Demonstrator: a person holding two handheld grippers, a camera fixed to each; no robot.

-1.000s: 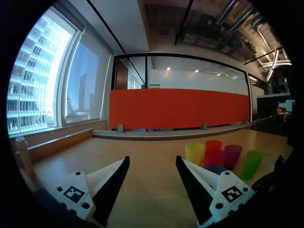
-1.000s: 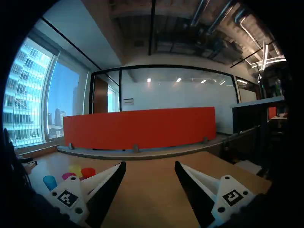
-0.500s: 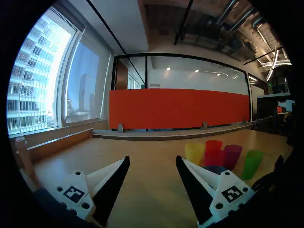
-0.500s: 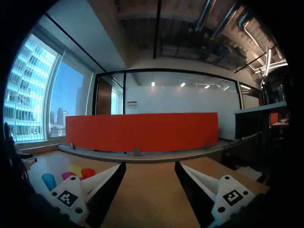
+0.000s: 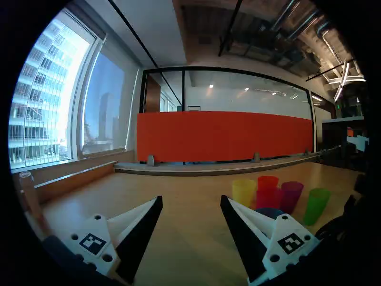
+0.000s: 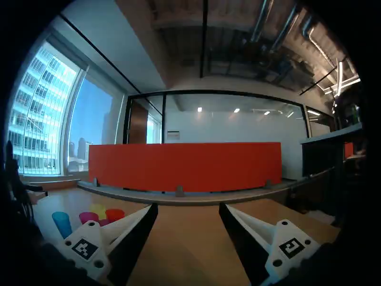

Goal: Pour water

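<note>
2 wedge-shaped fingers [image 5: 138,229], white plastic with black inner faces, stand wide apart on the left gripper [image 5: 190,200] with nothing between them. Each carries a square black-and-white marker [image 5: 92,243]. This gripper is held level and low over the smooth, pale wooden table [image 5: 190,252].

Ahead and to the right of its right finger stand translucent plastic tumblers, close together: a yellow cup [image 5: 244,191], a red cup [image 5: 267,188], a purple cup [image 5: 291,195] and, at the right end, a green cup [image 5: 317,205]. The rim of a blue cup [image 5: 269,211] peeks out just behind that finger.

The right gripper [image 6: 188,207], likewise wide and empty, points slightly upward above the same table, and the cups sit ahead and to the left of its left finger.

Farther ahead of both grippers runs a flat orange divider panel [image 5: 224,136], with tall windows [image 5: 43,105] to the left.
</note>
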